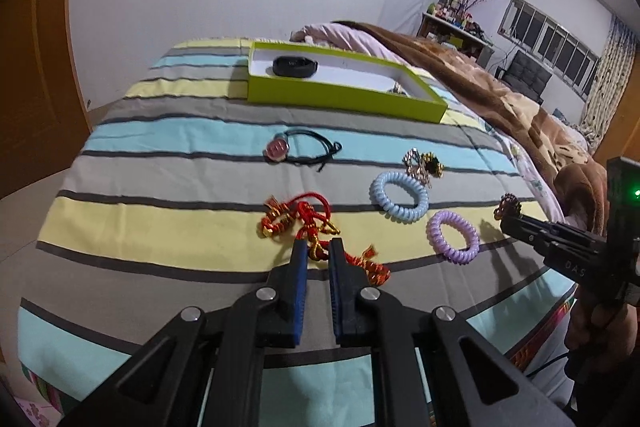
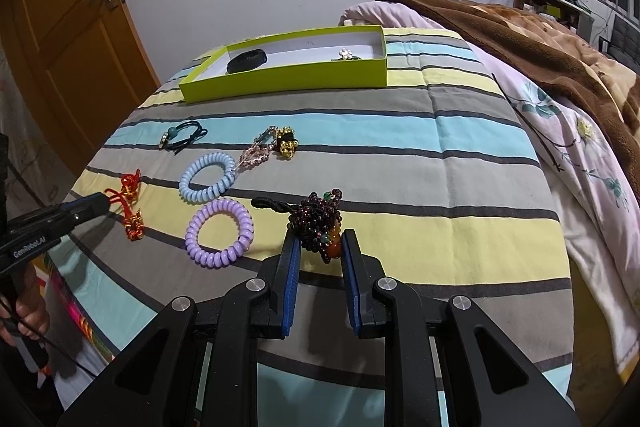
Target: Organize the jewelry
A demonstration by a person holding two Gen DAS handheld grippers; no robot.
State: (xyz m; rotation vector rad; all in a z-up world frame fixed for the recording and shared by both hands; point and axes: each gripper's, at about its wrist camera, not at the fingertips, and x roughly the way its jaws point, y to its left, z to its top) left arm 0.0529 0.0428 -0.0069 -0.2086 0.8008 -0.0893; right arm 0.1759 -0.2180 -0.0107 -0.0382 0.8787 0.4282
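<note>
On the striped bedspread lies a red and gold knotted cord ornament (image 1: pixel 280 221). My left gripper (image 1: pixel 319 245) is shut on its middle strands. My right gripper (image 2: pixel 321 241) is shut on a dark bead bracelet (image 2: pixel 316 217) with an orange bead, whose black cord trails to the left. A lime-green box (image 2: pixel 288 79) stands at the far end of the bed. It holds a black band (image 2: pixel 246 61) and a small flower ring (image 2: pixel 346 54). Between the grippers lie a blue coil tie (image 2: pixel 208 177) and a purple coil tie (image 2: pixel 219 233).
A black cord bracelet (image 1: pixel 304 147) with a pink charm and a crystal and gold piece (image 1: pixel 424 165) lie nearer the box. A brown blanket (image 1: pixel 500 87) is piled along the right of the bed. A wooden door (image 2: pixel 60 27) stands to the left.
</note>
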